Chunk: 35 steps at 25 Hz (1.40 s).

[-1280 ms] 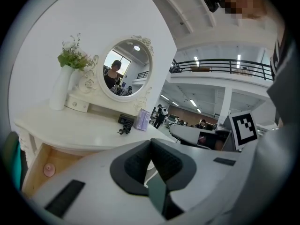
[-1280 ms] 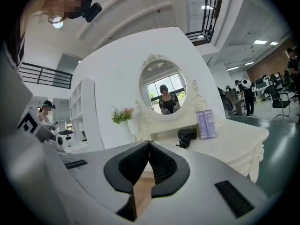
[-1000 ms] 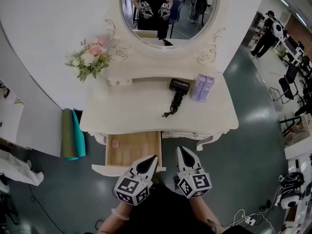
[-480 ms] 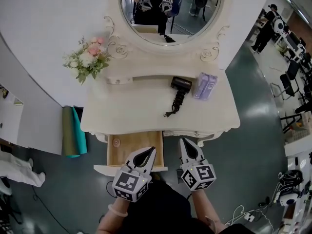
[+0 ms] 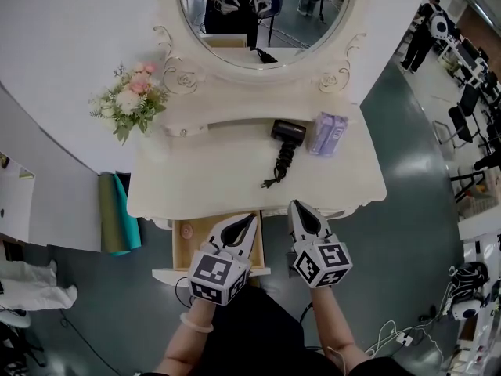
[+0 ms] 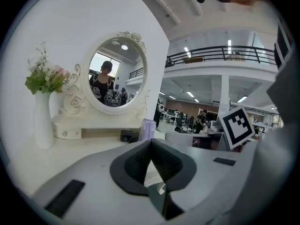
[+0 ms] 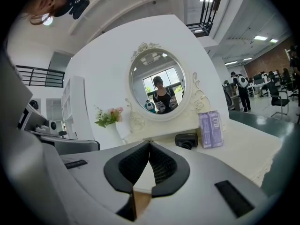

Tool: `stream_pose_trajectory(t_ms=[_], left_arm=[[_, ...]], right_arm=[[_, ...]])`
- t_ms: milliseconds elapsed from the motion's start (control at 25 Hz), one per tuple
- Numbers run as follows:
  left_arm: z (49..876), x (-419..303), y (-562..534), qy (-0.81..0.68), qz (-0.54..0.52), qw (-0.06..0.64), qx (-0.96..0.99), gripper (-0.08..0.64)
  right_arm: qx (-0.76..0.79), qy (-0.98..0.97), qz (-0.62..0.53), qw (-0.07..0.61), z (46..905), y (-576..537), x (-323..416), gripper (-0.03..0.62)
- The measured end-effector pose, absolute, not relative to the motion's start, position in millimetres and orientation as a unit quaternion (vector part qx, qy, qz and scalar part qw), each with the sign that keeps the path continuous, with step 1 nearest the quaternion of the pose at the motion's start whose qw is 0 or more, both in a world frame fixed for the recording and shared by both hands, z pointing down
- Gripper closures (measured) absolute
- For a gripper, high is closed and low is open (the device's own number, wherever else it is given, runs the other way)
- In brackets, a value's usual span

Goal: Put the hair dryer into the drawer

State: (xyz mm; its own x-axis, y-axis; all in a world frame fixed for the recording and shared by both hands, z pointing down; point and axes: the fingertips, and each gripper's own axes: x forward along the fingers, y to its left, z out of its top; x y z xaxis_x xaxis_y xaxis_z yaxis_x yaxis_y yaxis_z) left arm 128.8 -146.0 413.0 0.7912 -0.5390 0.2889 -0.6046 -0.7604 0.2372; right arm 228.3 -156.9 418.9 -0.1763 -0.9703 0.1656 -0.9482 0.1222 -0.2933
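The black hair dryer (image 5: 288, 131) lies at the back of the white dressing table (image 5: 203, 178), its coiled cord (image 5: 278, 167) trailing toward me. It also shows far ahead as the hair dryer (image 6: 129, 136) and the hair dryer (image 7: 187, 140) in the two gripper views. The wooden drawer (image 5: 205, 233) stands pulled open under the table's front left. My left gripper (image 5: 250, 218) hovers over the drawer's right part, jaws shut and empty (image 6: 150, 141). My right gripper (image 5: 295, 205) reaches the table's front edge, also shut and empty (image 7: 149, 143).
A purple box (image 5: 327, 134) lies just right of the dryer. A vase of flowers (image 5: 129, 100) stands at the back left, under the oval mirror (image 5: 258, 22). Green and teal rolls (image 5: 117, 214) lean left of the table. A small round thing (image 5: 185, 230) lies in the drawer.
Both grippers have moved forward toward the table, from the drawer's front edge to over the drawer and the table's front edge. Their jaws stayed shut.
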Motion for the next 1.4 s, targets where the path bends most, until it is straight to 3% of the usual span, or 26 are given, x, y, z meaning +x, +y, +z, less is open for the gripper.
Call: stream_pose_trajectory(t_ms=[920, 1400], left_arm=[[433.3, 202.7, -245.5, -0.275, 0.13, 0.145, 0.942, 0.532], [468.7, 226.8, -291.5, -0.271, 0.141, 0.171, 0.937, 0.531]], right_arm=[[-0.661, 0.721, -0.203, 0.04, 437.1, -275.2, 269.0, 0.551], [-0.677, 0.692, -0.251, 0.03, 488.1, -316.8, 297.4, 0.465]])
